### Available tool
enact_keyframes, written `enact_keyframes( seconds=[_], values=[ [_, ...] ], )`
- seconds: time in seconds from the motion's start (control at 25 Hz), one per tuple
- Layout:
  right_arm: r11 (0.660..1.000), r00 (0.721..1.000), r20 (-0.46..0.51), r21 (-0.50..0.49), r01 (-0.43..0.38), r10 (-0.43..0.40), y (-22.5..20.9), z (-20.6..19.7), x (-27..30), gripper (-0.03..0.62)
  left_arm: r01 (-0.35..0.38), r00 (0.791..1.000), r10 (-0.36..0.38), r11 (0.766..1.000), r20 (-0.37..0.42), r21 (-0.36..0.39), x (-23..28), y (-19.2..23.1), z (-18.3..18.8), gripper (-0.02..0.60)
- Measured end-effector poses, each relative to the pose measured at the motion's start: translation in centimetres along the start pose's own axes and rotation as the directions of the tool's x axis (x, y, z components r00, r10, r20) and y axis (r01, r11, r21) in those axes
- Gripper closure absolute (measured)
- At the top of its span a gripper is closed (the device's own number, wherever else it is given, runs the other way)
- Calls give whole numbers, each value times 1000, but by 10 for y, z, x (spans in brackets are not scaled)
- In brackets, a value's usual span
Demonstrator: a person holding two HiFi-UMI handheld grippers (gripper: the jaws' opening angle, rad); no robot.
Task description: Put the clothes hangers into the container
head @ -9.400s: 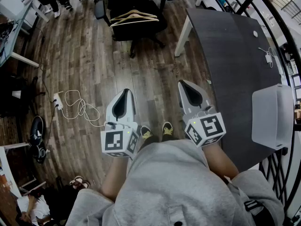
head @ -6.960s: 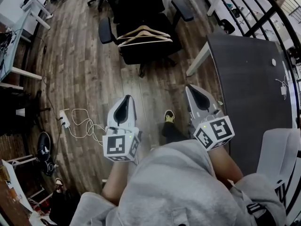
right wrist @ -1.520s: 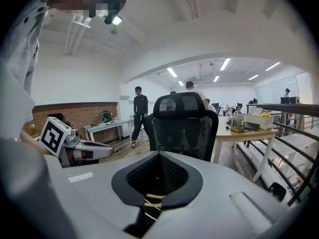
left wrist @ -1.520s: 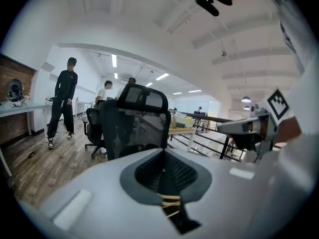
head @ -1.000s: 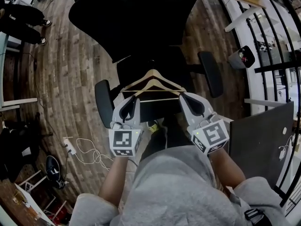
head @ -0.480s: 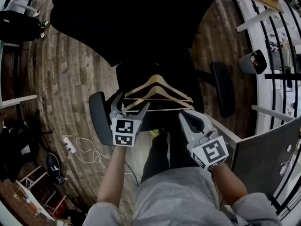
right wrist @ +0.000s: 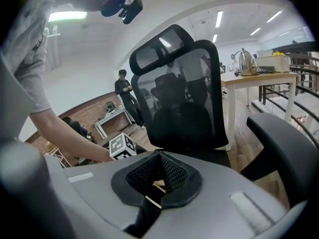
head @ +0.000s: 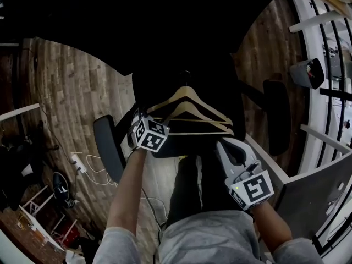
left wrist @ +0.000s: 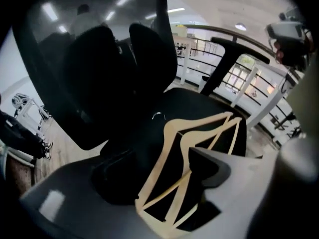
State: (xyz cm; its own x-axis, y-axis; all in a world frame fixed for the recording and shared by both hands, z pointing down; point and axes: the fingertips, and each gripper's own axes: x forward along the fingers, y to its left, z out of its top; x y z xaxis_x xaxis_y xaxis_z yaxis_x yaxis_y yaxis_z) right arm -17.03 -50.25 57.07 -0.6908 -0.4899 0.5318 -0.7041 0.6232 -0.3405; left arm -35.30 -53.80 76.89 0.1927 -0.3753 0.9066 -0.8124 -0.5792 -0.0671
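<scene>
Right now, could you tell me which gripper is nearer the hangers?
Left. The left gripper, jaws just opened and starting to close, straddles the hangers at their left end; the right gripper, jaws together, sits short of their right end.

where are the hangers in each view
Head view: hangers at centre, lying on the chair seat.
Left gripper view: lower centre, slanting up to the right.
Right gripper view: only pale slivers, low at centre.
Shared landmark: the black chair; its backrest fills the upper left in the left gripper view and stands at centre in the right gripper view.
</scene>
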Motion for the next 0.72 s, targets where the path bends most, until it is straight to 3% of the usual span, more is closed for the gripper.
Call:
enact_keyframes(
  seconds=[0.2,0.4,0.6,0.72],
  values=[
    [998,999,-33,55,24,-22,-22,-19,13,595,46,990,-34,995,-135,84,54,5,-28,270],
    [995,997,-68,95,37,-31,-36,-32,24,595,110,958,-49,973,-283,205,96,3,-56,363],
    [990,996,-81,133,49,-38,-45,-38,32,595,116,941,-22,958,-338,262,116,4,-60,382],
    [986,995,-88,158,50,-37,-47,-42,34,595,130,920,-5,947,-392,294,123,0,-62,387]
  ],
)
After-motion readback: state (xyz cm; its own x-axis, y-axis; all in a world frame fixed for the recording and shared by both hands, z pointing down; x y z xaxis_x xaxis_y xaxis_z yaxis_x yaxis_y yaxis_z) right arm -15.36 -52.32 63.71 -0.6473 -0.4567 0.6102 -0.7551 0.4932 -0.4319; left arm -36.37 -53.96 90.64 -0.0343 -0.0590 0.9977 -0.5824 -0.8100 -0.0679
